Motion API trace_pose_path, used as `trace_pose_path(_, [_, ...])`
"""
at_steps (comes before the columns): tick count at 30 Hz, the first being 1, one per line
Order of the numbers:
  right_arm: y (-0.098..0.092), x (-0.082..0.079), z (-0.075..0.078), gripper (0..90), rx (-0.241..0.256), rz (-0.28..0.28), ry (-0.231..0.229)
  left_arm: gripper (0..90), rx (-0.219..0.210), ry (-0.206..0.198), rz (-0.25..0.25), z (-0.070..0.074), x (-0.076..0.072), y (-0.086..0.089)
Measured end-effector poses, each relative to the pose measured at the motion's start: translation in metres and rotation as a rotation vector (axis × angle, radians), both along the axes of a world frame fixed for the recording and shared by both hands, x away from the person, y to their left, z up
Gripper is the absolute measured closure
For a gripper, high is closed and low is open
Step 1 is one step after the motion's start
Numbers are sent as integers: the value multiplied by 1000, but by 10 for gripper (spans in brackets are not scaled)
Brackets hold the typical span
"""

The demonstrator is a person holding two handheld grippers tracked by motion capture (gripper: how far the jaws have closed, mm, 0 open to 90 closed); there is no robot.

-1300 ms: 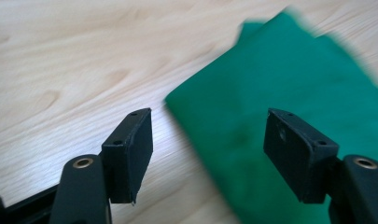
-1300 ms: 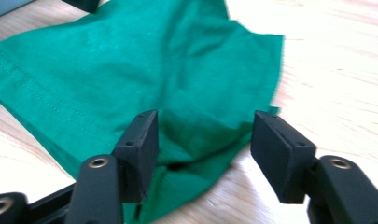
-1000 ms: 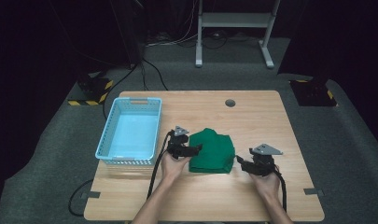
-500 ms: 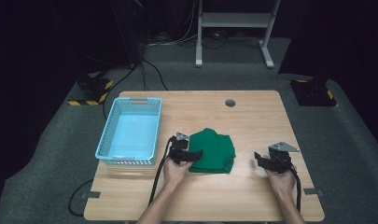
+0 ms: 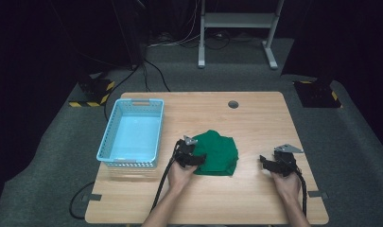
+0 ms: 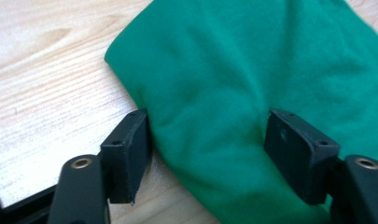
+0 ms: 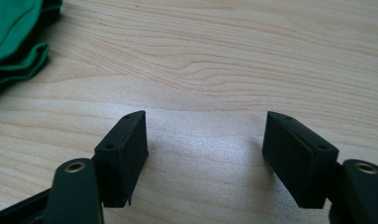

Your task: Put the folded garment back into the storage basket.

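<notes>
A folded green cloth (image 5: 219, 152) lies on the wooden table (image 5: 255, 118), a little right of the basket. My left gripper (image 5: 198, 160) rests at the cloth's near left edge. In the left gripper view its jaws stand wide apart with the green cloth (image 6: 252, 93) bulging between them, not clamped. My right gripper (image 5: 265, 163) sits over bare wood to the right of the cloth, open, nothing between its jaws. In the right gripper view the cloth's layered edge (image 7: 18, 42) lies at the far left.
A light blue plastic basket (image 5: 132, 133) stands at the table's left side, nothing in it. A round cable hole (image 5: 233, 104) is near the far edge. Cables trail from both grippers toward the near edge. Dark floor surrounds the table.
My right gripper has let go of the cloth's right edge and drawn away to the right over bare wood. The left gripper has stayed at the cloth's left edge.
</notes>
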State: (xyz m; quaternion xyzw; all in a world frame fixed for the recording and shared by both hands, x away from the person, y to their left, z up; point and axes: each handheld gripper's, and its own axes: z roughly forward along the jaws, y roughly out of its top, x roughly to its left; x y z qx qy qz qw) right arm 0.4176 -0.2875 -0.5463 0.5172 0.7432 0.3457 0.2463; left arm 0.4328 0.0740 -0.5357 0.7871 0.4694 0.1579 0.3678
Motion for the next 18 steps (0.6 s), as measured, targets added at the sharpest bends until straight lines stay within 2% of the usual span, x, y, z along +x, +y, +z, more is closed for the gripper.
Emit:
trace_pose_path(3, [0, 0, 0, 265, 0, -19, 5, 393, 1, -4, -13, 0, -1, -1])
trace_pose_path(11, [1, 0, 0, 267, 0, -27, 5, 506, 3, -16, -32, 1, -3, -4])
trace_pose_path(16, [1, 0, 0, 267, 0, -26, 5, 582, -2, -3, -49, 2, -2, -5])
trace_pose_path(18, [1, 0, 0, 268, 0, -27, 5, 611, 14, 2, -63, 4, -1, -6])
